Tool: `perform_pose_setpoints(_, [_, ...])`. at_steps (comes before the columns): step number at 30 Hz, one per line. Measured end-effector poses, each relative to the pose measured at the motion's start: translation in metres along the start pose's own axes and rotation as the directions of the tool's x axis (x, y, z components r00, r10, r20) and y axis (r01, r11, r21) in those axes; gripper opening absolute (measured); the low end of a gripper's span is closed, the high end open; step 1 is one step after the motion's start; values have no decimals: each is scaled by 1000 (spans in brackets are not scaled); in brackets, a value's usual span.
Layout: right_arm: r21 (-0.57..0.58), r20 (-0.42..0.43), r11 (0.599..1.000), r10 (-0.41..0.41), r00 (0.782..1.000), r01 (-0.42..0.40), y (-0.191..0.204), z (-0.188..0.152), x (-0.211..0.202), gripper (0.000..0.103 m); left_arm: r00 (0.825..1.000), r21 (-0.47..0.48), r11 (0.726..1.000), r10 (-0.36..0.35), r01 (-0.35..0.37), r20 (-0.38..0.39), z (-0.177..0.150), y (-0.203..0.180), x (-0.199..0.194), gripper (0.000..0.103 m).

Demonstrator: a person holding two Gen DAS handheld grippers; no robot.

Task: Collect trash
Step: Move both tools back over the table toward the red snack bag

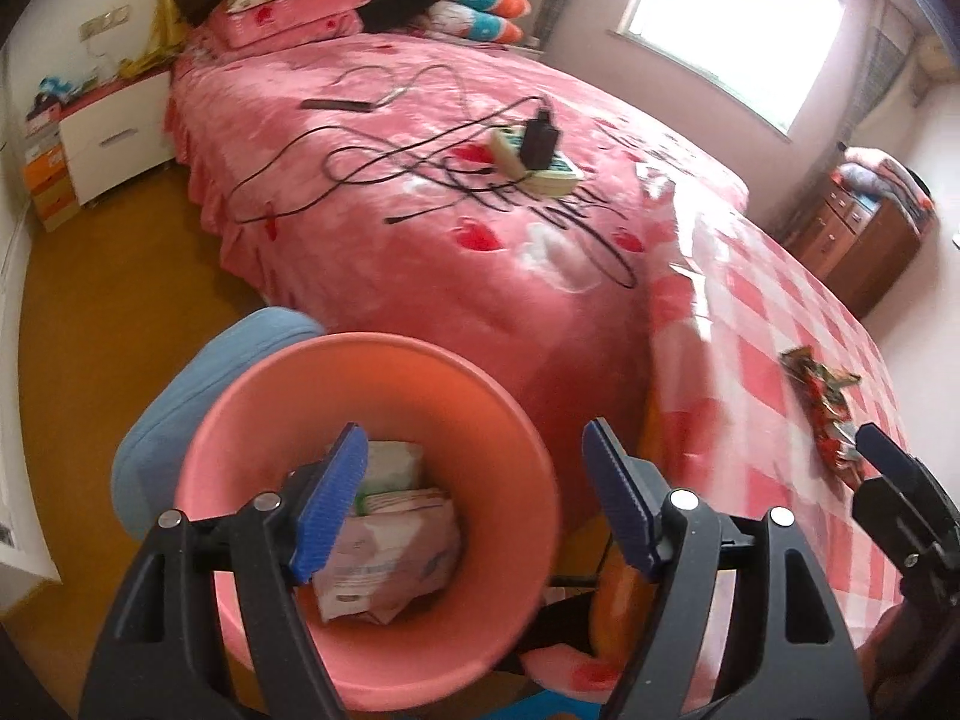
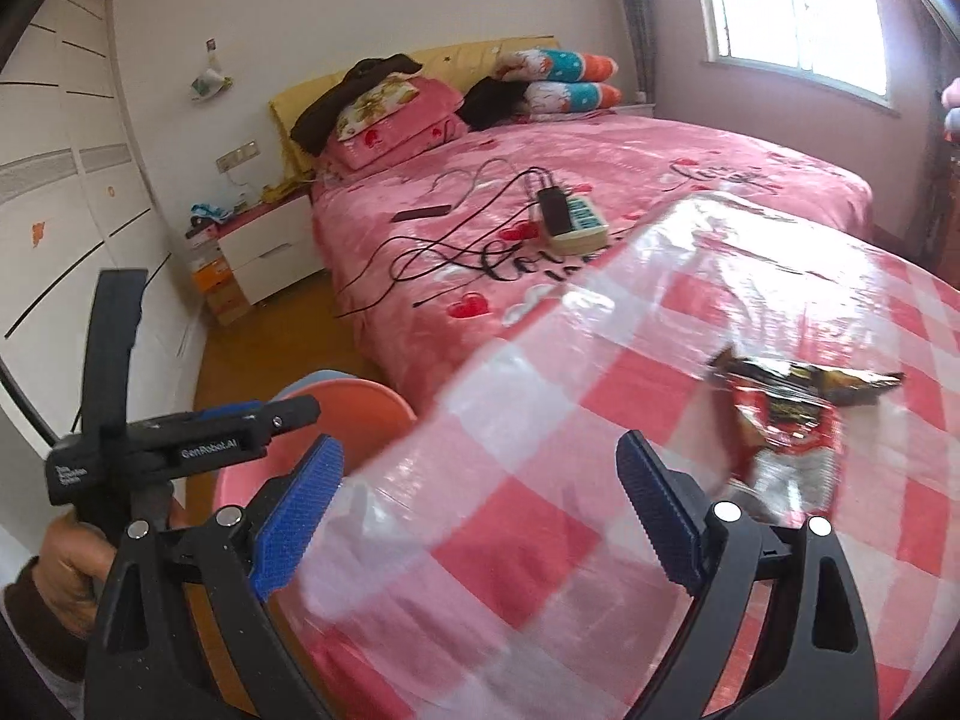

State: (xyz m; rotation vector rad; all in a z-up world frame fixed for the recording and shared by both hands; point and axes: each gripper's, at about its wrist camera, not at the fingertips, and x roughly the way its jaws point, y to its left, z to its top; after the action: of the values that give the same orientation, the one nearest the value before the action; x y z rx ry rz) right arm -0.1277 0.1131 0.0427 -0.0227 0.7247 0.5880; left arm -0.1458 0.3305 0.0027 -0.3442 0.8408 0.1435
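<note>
1. We are holding the left gripper above the pink waste bin, jaws spread with nothing between them. Crumpled packets are lying at the bin's bottom.
2. We are holding the right gripper over the checked plastic tablecloth, jaws spread and empty.
3. The task's thing, a red-and-black snack wrapper, is lying flat on the tablecloth just ahead and right of the right gripper's fingertips, apart from them.
4. For a clean pick, we are advising a low approach: straddle the wrapper's nearer edge, pinch a raised crease and avoid snagging the slippery cover.
5. Beyond, a power strip and cables are resting on the pink bedspread; we are judging them not trash.
6. The wrapper is motion-blurred, so its print is unreadable. The bin's base is cut off, and the table edge hides the floor beneath.
</note>
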Motion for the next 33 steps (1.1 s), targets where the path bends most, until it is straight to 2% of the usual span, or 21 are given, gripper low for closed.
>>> perform_pose_setpoints(10, [78, 63, 996, -50, 997, 45, -48, -6, -31, 91, 1000, 87, 996, -25, 24, 4, 1, -57, -9, 75])
perform_pose_setpoints(17, [141, 71, 989, -66, 995, 55, -83, -11, -46, 91, 999, 132, 990, -50, 50, -3, 0, -93, -10, 76])
perform_pose_setpoints(33, [263, 97, 961, -108, 989, 79, -142, -20, -69, 91, 997, 230, 970, -65, 72, -40, -12, -147, -2, 76])
